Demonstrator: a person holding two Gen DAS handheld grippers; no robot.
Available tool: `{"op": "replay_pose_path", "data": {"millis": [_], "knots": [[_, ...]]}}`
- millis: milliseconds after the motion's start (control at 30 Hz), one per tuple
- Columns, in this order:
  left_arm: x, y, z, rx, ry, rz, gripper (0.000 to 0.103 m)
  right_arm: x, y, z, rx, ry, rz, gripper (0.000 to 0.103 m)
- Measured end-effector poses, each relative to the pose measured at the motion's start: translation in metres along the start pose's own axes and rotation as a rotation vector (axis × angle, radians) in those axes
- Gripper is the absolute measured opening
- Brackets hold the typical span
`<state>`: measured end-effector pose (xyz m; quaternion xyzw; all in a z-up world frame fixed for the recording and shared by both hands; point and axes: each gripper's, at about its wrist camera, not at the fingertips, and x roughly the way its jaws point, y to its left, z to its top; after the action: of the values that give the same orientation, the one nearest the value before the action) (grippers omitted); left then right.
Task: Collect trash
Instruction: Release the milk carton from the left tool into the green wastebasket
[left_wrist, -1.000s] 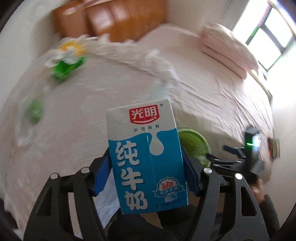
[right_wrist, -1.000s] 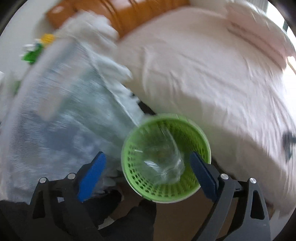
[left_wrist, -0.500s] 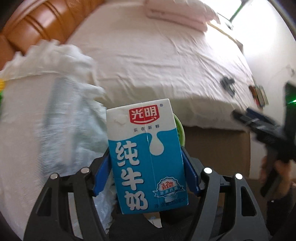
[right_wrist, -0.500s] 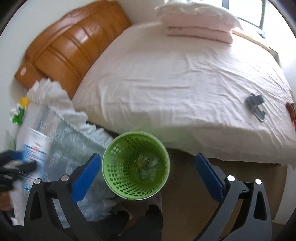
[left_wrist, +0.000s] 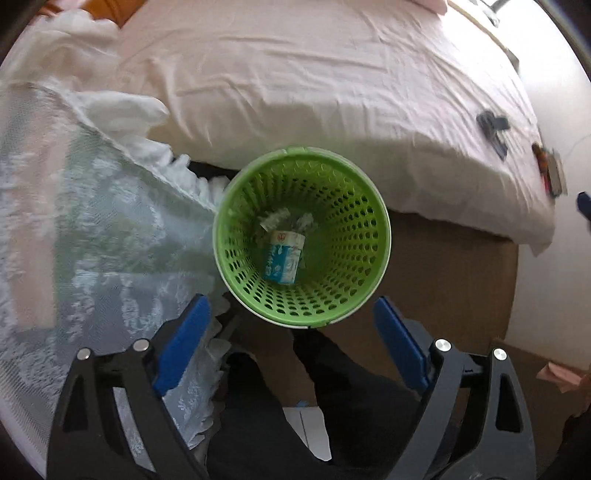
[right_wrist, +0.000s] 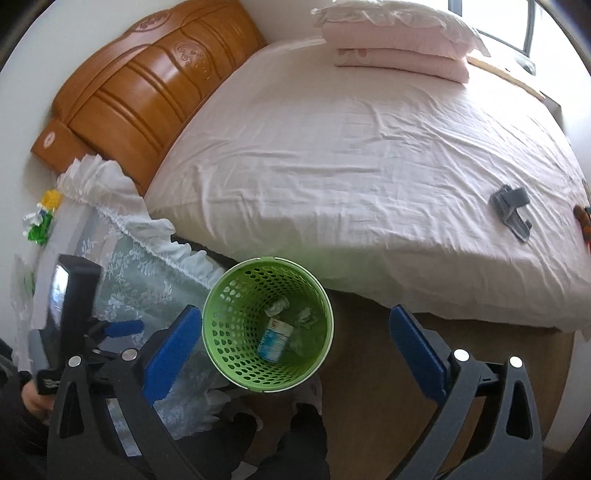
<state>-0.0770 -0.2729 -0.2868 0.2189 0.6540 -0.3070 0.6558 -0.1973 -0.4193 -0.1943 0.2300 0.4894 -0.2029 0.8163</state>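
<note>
A green mesh waste basket (left_wrist: 373, 236) (right_wrist: 225, 354) stands on the floor beside the bed. Inside it lies a blue and white milk carton (left_wrist: 283, 258) (right_wrist: 273, 339) among crumpled clear wrappers (left_wrist: 291, 220) (right_wrist: 291, 312). My left gripper (left_wrist: 291, 339) hangs straight above the basket, its jaws opening with nothing between them. My right gripper (right_wrist: 295, 354) stands open and empty over the same basket, tilted down. In the right wrist view the left gripper (right_wrist: 110, 328) shows at the lower left, held by a hand.
A bed with a pink sheet (right_wrist: 369, 166), a wooden headboard (right_wrist: 140, 92) and stacked pillows (right_wrist: 395, 48) fills the back. A lace-covered bedside table (left_wrist: 92, 236) (right_wrist: 140, 273) stands left of the basket. A grey clip (right_wrist: 511, 208) lies on the bed. A dark-clothed person's legs (left_wrist: 295, 406) are below.
The left gripper swung over the basket, sank and opened, and the milk carton it held now lies in the basket. The right gripper opened wider, rose, then stayed still.
</note>
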Motion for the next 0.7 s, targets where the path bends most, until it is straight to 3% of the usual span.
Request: {"op": "replay_pose_path", "data": {"millis": [167,367,567,700], "knots": [[-0.067,0.014,-0.001,-0.015,-0.161,0.074,0.091,-0.010,0.019,0.022,-0.036,-0.043,0.038,0.101],[-0.168,0.061,-0.019,-0.138,-0.378,0.128,0.095,-0.038,0.078,0.058,-0.140,-0.143,0.121,0.101],[-0.224,0.116,-0.050,-0.267,-0.486,0.182,0.095,-0.056,0.153,0.078,-0.255,-0.216,0.224,0.101],[-0.247,0.157,-0.079,-0.373,-0.536,0.238,0.095,-0.058,0.199,0.075,-0.316,-0.221,0.291,0.101]]}}
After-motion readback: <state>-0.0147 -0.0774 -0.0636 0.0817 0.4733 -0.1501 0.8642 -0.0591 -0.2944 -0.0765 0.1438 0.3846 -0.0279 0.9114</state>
